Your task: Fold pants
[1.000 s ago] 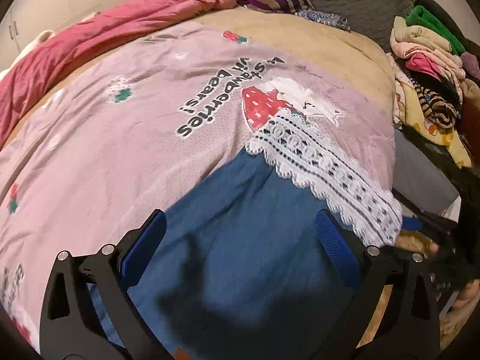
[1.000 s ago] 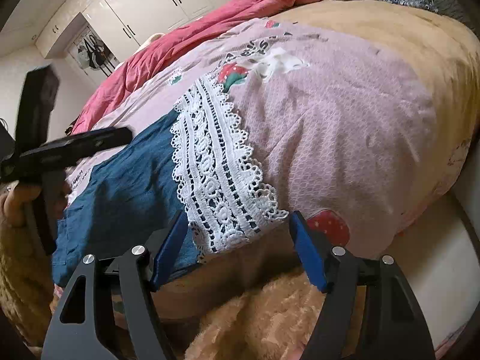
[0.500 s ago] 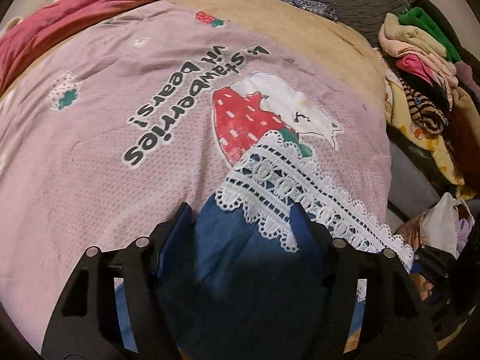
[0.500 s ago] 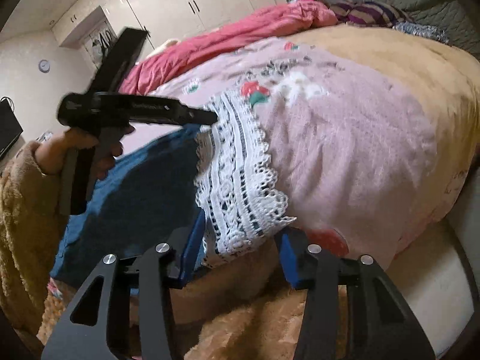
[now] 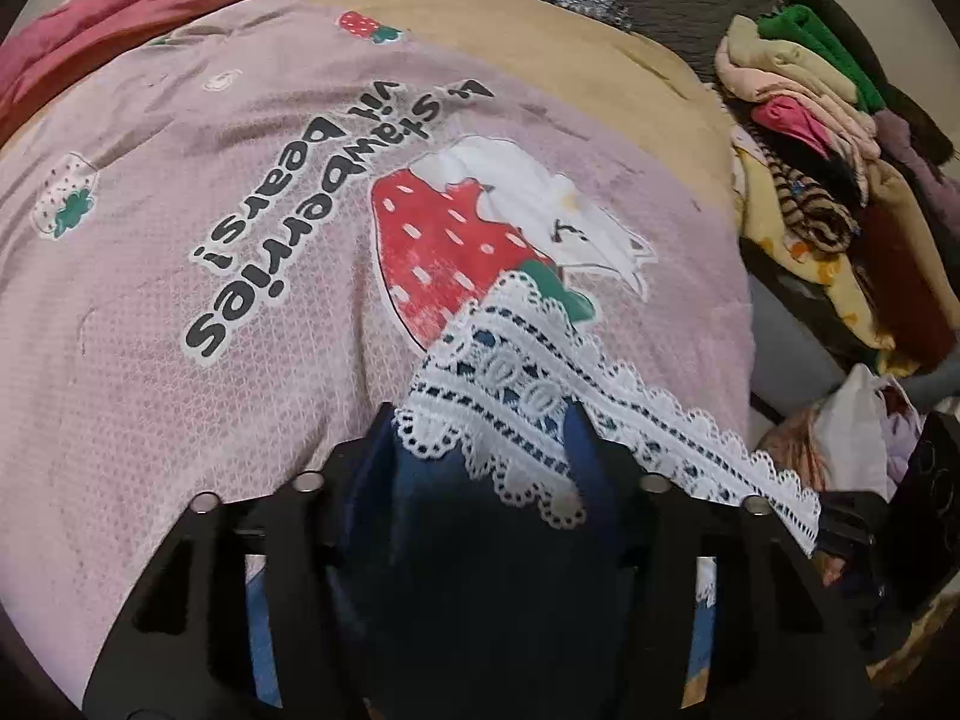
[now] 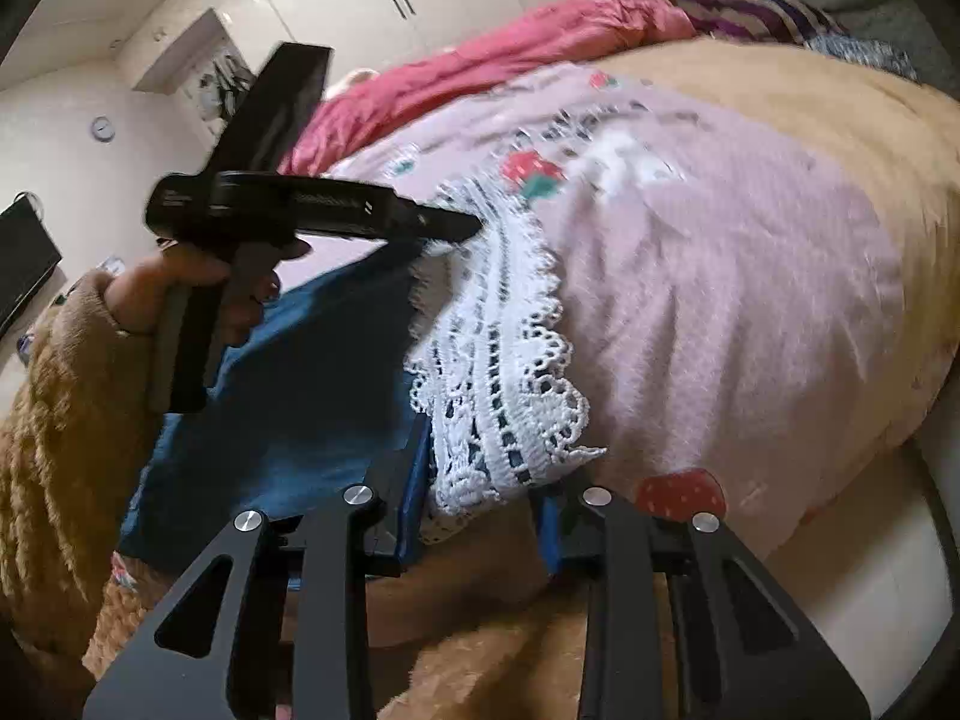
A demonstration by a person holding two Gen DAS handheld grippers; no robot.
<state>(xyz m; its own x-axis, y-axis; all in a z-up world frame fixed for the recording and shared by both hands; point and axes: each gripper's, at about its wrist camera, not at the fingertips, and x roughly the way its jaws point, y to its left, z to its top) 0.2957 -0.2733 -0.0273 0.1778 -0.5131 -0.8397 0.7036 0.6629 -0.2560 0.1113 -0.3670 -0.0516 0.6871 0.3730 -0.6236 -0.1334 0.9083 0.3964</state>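
Left wrist view: left gripper (image 5: 480, 438) pointing steeply down, jaws closing, about half open, one blue pad on each side of the far corner of the lace hem (image 5: 504, 384).
Left grip: lace and blue cloth lying between the pads; whether the pads already press on them, cannot tell.
Right wrist view: right gripper (image 6: 483, 492) low at the near edge of the bed, jaws closing, fairly narrow, near end of the lace hem bunched between them.
Right grip: left pad looks to be against the cloth; firm pinch not confirmed.
Pants (image 6: 288, 384): blue, spread flat just beyond and left of the right gripper, white lace band across the end, lying on the pink blanket (image 5: 180, 312).
Person's hand (image 6: 198, 294): wrapped round the left gripper's handle, fuzzy tan sleeve behind it, well left of the right gripper.
Step in hand: likely taking hold of both corners of the lace end, ahead of the first fold.
Next move calls for: both pinches finished through all layers, then both corners lifted together and carried evenly toward the other end, edges kept level.
Hidden: pants' other end cut off below the frame; lower layers under the lace not visible; fingertips of the left gripper buried in shadow.
Farther out: pile of clothes (image 5: 810, 138) to the right of the left gripper.
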